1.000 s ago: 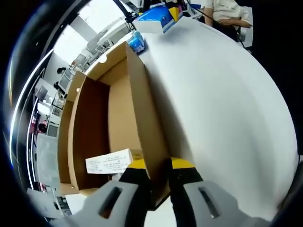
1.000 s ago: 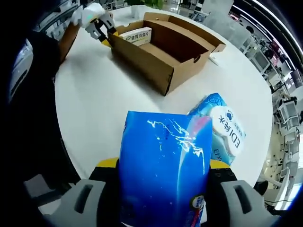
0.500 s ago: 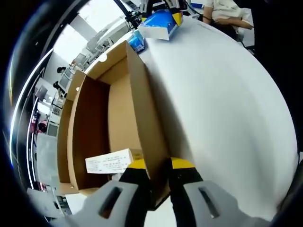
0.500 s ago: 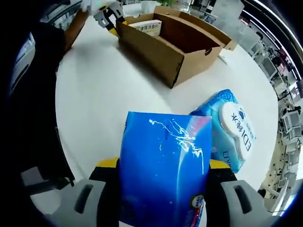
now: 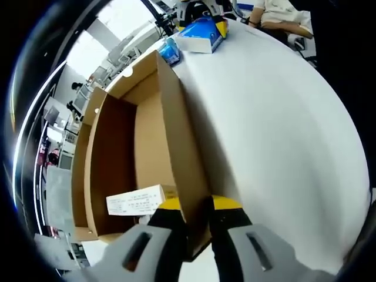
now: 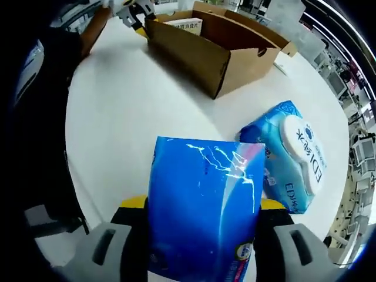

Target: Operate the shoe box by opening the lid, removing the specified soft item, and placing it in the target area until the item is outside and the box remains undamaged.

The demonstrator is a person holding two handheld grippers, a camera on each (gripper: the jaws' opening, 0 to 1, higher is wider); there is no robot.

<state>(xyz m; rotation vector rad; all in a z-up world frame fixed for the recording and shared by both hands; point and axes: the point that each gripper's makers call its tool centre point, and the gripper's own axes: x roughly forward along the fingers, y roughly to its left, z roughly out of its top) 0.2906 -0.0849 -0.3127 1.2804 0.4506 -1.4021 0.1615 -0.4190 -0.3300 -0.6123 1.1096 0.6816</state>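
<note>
Left gripper view: the left gripper (image 5: 198, 232) is clenched on the near wall of the open shoe box (image 5: 141, 147), one jaw inside, one outside. The box's long axis runs straight away from the jaws across the white table (image 5: 276, 129). A white labelled carton (image 5: 136, 201) lies inside, at the jaw end. Beyond the box's far end sits the blue pack (image 5: 202, 35), with a light-blue wipes pack (image 5: 170, 51) beside it. Office desks fill the room behind.

Right gripper view: the right gripper (image 6: 202, 235) is grasping the blue pack (image 6: 202, 211), outside the box, its length pointing toward the shoe box (image 6: 205, 44). The wipes pack (image 6: 291, 155) lies just beside it on the table (image 6: 117, 117).
</note>
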